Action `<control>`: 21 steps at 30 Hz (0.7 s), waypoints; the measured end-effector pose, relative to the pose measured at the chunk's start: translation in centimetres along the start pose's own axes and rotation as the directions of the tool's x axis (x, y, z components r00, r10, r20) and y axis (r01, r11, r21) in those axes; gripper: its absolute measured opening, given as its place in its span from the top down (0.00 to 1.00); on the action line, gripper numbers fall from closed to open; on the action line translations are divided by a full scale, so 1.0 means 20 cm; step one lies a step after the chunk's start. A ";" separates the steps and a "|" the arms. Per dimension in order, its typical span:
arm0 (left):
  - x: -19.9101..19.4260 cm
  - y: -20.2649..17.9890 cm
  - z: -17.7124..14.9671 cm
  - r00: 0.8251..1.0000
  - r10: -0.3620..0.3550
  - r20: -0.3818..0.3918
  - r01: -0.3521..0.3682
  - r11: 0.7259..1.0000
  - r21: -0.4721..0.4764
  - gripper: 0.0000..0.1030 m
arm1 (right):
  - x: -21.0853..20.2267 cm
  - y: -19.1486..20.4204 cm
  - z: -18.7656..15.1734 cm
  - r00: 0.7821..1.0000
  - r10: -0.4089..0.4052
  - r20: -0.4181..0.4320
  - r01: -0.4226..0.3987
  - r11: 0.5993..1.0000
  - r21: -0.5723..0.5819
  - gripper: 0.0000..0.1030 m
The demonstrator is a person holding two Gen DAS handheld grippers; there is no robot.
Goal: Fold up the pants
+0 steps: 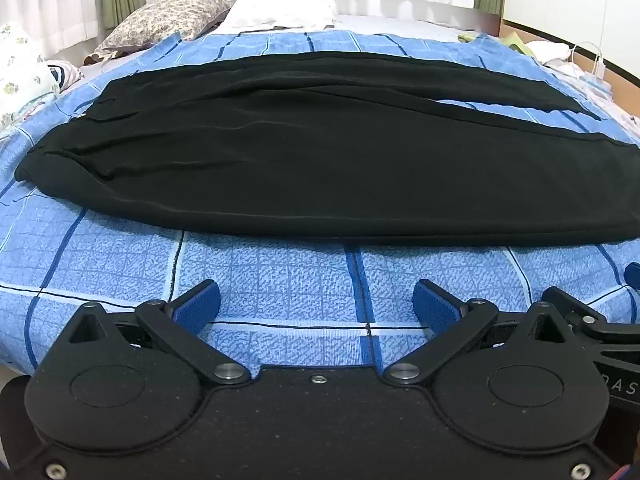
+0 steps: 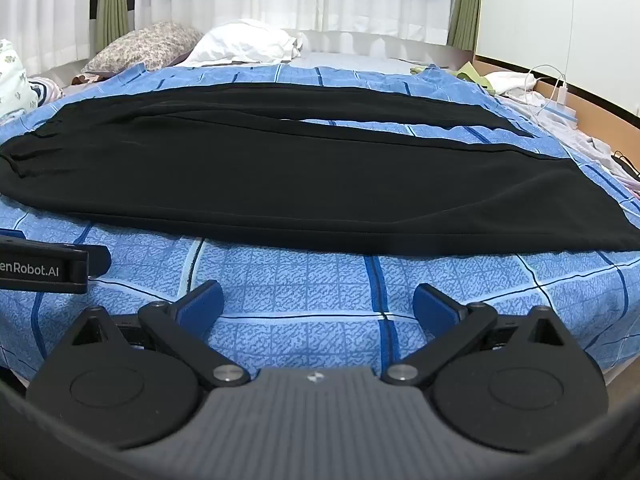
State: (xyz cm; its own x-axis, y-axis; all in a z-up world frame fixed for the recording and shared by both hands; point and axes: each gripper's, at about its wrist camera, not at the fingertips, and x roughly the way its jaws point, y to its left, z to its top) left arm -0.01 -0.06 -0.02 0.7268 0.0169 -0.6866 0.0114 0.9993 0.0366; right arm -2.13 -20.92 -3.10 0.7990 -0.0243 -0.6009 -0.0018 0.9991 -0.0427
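Two grippers hover over the near edge of the bed, and neither has anything in it. Our left gripper [image 1: 316,304] has its jaws spread wide with only the blue checked bedspread [image 1: 280,280] between its blue pads [image 1: 196,308]; our right gripper [image 2: 318,306] is the same, wide open and empty, just beside the left one.

Ahead of us the black pants [image 1: 304,160] lie flat across the bedspread, waistband toward the left, the two legs running to the right. In the right wrist view the pants [image 2: 280,172] show a wedge of blue between the legs near the cuffs, so the legs are not yet laid one over the other. We judge no fold has been made.

What worries us most is pinching the bedspread along with the pants, since the dark fabric lies flush on a soft cover; lifting would then drag the whole sheet. Grabbing only the top layer of a leg is another risk, leaving the under layer behind and bunching the fold. Uneven lifting between our two grippers could skew the legs. The loose clothes and white cable [image 2: 548,80] at the far right could catch a swung cuff.
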 end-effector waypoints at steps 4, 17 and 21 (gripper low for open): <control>0.00 -0.01 0.00 1.000 -0.002 -0.004 0.002 1.000 -0.005 0.00 | 0.00 0.00 0.00 1.000 -0.002 0.000 0.002 1.000 0.001 0.00; 0.02 0.00 0.00 1.000 -0.001 -0.011 0.001 1.000 -0.001 0.00 | 0.01 -0.01 -0.01 1.000 -0.009 0.001 0.009 1.000 0.000 0.00; 0.02 0.00 0.01 1.000 0.000 -0.012 0.000 1.000 0.001 0.00 | -0.01 0.02 0.00 1.000 -0.017 -0.001 0.017 1.000 -0.001 0.00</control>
State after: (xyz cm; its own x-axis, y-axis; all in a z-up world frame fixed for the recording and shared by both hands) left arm 0.37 -0.14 -0.22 0.7183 0.0173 -0.6956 0.0118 0.9992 0.0370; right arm -2.30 -20.42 -2.90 0.7982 -0.0411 -0.6009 0.0109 0.9985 -0.0539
